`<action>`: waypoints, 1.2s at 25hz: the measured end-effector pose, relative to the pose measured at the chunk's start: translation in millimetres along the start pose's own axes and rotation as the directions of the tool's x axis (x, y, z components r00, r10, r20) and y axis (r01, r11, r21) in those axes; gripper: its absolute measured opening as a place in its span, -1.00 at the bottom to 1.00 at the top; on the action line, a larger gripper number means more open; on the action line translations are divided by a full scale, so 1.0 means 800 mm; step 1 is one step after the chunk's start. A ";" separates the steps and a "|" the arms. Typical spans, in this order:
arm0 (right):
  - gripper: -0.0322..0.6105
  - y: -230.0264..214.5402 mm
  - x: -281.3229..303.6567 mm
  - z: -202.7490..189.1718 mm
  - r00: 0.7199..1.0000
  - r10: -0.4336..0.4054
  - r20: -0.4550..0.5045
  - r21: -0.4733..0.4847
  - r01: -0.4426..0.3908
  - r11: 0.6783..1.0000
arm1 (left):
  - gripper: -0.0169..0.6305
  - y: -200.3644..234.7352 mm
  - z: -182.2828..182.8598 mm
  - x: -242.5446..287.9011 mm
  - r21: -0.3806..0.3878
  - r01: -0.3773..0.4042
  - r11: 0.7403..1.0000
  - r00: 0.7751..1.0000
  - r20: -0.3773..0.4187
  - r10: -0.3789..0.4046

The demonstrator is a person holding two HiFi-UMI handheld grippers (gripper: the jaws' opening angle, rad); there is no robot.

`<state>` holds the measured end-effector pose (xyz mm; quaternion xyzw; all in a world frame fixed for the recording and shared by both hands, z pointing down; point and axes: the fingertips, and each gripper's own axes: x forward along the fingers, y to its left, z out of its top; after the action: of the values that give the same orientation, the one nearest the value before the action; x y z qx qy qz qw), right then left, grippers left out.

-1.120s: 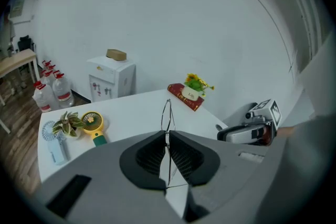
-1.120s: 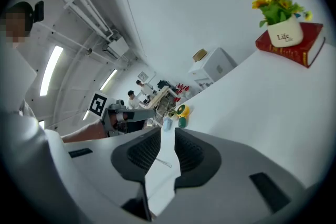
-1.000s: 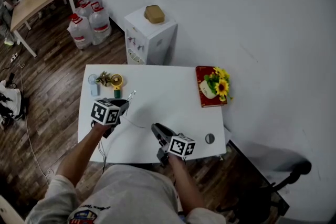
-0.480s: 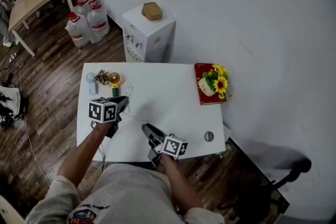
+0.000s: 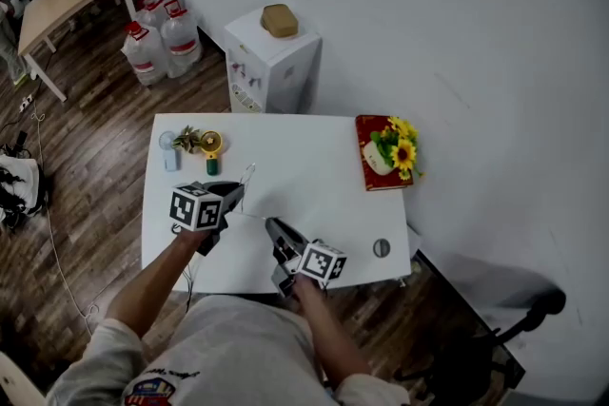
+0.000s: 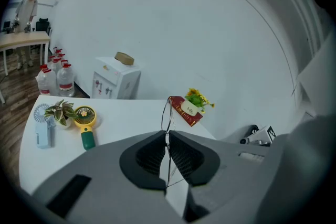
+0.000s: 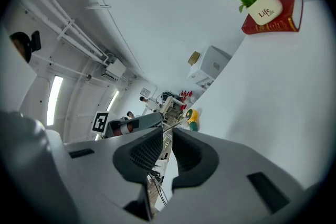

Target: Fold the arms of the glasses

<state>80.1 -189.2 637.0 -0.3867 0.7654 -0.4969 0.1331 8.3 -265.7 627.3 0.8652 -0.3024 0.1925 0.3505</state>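
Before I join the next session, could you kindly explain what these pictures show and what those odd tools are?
There is no robot here: a person holds a two-jaw gripper in each hand. One picture comes from a camera on the person's head, looking down at the white table. The other two come from cameras that ride on each gripper and look along its jaws.

On the table are a red book with a pot of sunflowers on it, a yellow hand fan, a small blue fan and a little plant.

The left gripper is shut on thin wire glasses. The right gripper has just been closing its jaws, but a gap shows between them. One thin arm of the glasses appears to pass between their tips.
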 end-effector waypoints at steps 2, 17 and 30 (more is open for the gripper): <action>-0.78 -0.001 -0.001 0.004 1.000 0.000 0.002 -0.001 0.000 1.000 | -0.88 -0.008 -0.005 0.003 0.036 0.020 0.999 1.000 -0.020 -0.019; -0.87 0.006 0.001 0.020 1.000 0.000 -0.017 -0.043 -0.001 0.999 | -0.88 -0.068 -0.049 0.009 0.226 0.143 0.964 0.981 -0.159 -0.108; -0.89 0.005 0.011 0.005 0.998 -0.003 -0.058 -0.045 0.000 0.999 | -0.88 -0.075 -0.073 0.006 0.270 0.180 0.946 0.967 -0.223 -0.120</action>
<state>75.2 -197.4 633.2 -0.3756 0.7795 -0.4908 0.1019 44.1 -191.2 640.1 0.9033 -0.1666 0.2947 0.2636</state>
